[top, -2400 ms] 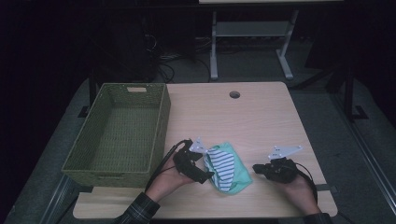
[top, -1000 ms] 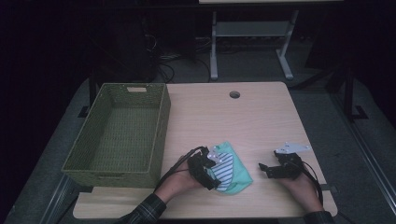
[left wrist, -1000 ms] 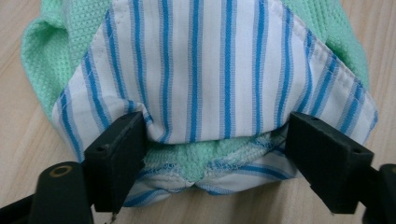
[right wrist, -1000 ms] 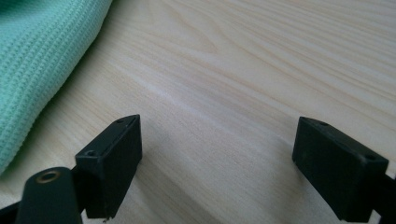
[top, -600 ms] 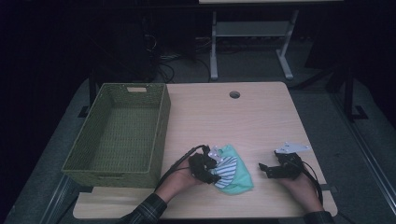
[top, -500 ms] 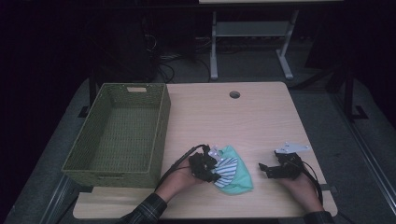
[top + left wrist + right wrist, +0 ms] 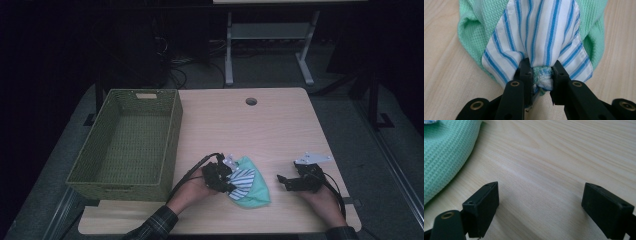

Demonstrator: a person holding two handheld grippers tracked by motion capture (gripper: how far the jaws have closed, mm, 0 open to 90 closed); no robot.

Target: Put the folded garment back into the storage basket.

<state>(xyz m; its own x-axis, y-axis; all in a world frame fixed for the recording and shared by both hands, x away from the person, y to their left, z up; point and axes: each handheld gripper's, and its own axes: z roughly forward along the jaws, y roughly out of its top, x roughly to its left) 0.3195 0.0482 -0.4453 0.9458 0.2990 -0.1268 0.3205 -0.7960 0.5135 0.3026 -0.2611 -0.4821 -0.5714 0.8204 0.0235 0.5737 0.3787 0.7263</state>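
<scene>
A folded mint-green garment (image 7: 252, 189) with a blue-and-white striped collar (image 7: 243, 177) lies near the table's front edge. My left gripper (image 7: 226, 177) sits at the garment's left side; its jaws have just been closing and now pinch a bunched fold of the striped cloth (image 7: 542, 79). In the left gripper view the striped cloth (image 7: 541, 30) fans out above the jaws, with green knit (image 7: 474, 27) behind. My right gripper (image 7: 284, 180) rests on the table to the right of the garment, open, with bare wood between its jaws (image 7: 540, 202). The green knit (image 7: 444, 150) lies off to its left.
A green woven basket (image 7: 131, 142) stands empty on the table's left side. A round cable hole (image 7: 251, 101) sits near the far edge. Bare wood (image 7: 250, 135) spreads between basket and garment. A metal stand (image 7: 270, 35) is on the floor beyond the table.
My left gripper has shifted right onto the garment and its jaws have closed on the striped fold, bunching it. The right gripper has stayed in place.
</scene>
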